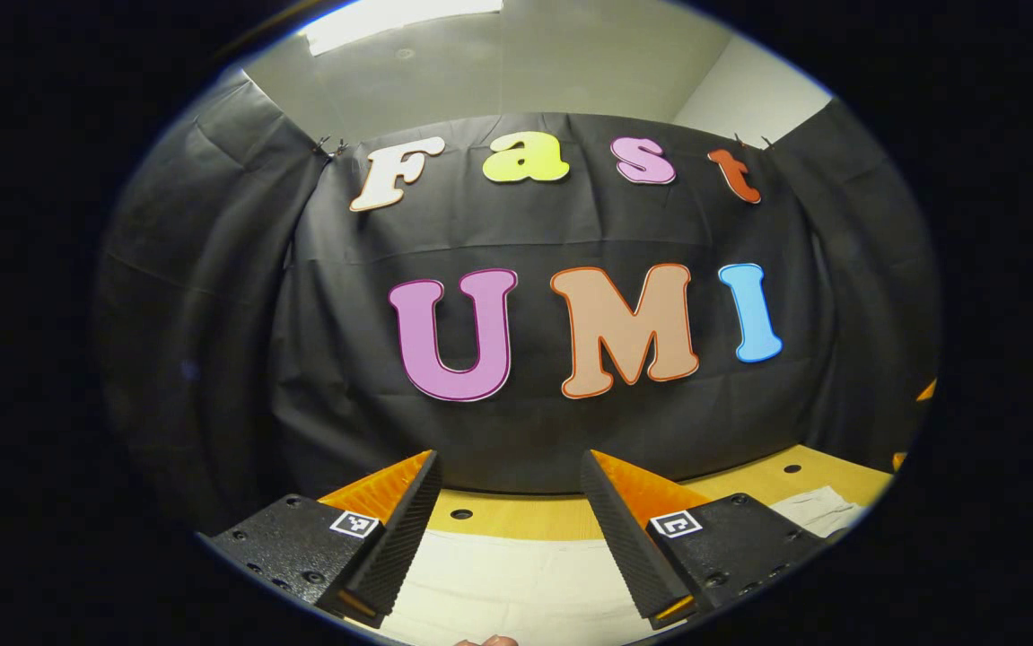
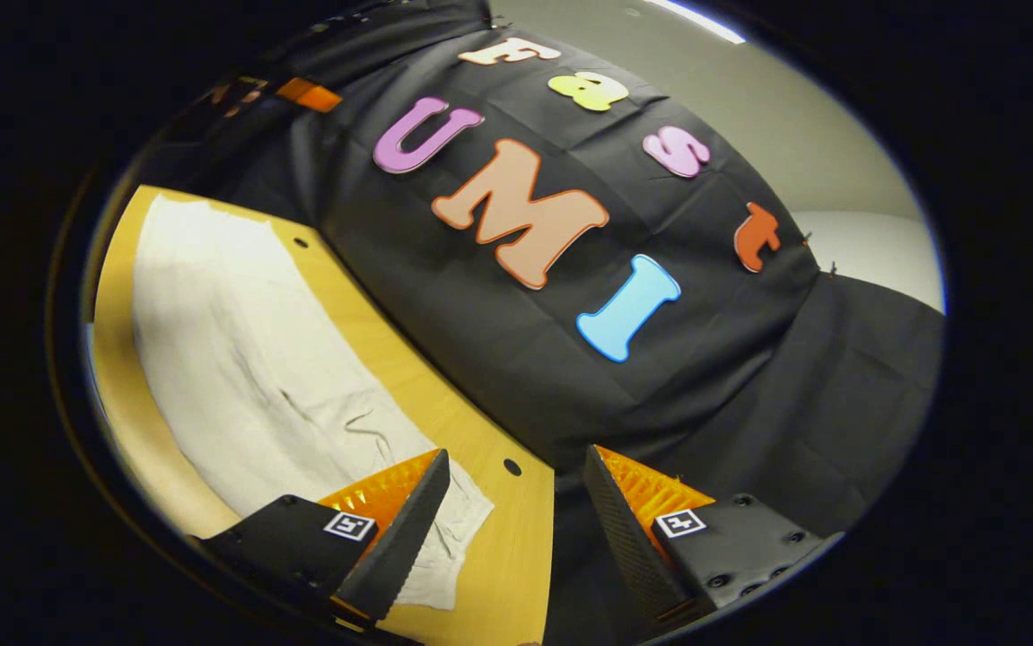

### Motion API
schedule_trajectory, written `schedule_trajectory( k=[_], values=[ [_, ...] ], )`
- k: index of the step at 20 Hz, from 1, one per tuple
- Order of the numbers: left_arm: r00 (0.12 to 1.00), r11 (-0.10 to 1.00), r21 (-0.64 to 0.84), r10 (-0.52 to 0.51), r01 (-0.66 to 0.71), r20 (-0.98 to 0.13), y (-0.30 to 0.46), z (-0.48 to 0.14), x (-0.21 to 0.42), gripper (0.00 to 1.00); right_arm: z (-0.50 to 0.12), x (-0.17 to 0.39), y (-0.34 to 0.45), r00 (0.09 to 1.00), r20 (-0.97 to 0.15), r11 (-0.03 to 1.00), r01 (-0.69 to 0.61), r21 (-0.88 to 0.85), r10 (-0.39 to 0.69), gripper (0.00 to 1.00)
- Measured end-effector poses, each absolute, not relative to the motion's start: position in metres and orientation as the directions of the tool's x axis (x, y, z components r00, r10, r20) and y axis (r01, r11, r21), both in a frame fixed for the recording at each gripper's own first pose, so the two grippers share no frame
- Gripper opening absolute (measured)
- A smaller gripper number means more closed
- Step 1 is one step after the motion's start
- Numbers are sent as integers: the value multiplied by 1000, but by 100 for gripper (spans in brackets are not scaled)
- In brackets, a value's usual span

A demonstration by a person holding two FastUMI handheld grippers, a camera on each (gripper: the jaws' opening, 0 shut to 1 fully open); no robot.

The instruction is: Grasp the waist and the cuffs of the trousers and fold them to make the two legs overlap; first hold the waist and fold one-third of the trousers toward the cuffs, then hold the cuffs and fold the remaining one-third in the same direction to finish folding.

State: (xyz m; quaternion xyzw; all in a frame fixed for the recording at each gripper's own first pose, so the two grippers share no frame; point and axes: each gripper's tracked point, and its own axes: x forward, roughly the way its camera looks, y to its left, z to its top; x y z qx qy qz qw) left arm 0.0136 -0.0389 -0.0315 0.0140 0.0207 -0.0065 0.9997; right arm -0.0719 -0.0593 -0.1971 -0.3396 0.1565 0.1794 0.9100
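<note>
The left hand-held gripper [image 1: 511, 529] is raised above the worktop [image 1: 516, 518], its camera level and facing the booth wall. Its jaws stand wide apart with nothing between them. Below and between the fingers [image 1: 404, 538] lie the pale trousers [image 1: 516, 592], spread flat on the wood-coloured worktop. A further piece of the pale cloth shows at lower right, past the right finger. Round holes [image 1: 461, 514] are visible in the worktop surface near the wall. Grey ceiling [image 1: 498, 63] with a lit panel is visible above the wall.
</note>
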Motion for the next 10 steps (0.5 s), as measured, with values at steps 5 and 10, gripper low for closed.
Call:
schedule_trajectory(
  k=[5, 10],
  values=[
    [999, 999, 41, -15, 17, -42, -45, -34, 13, 93, -250, -109, -58, 815, -516, 544, -568, -618, 264, 98],
    [999, 998, 66, -16, 19, -52, -47, -40, 13, 93, -290, -137, -60, 744, -605, 436, -663, -609, 285, 97]
  ],
)
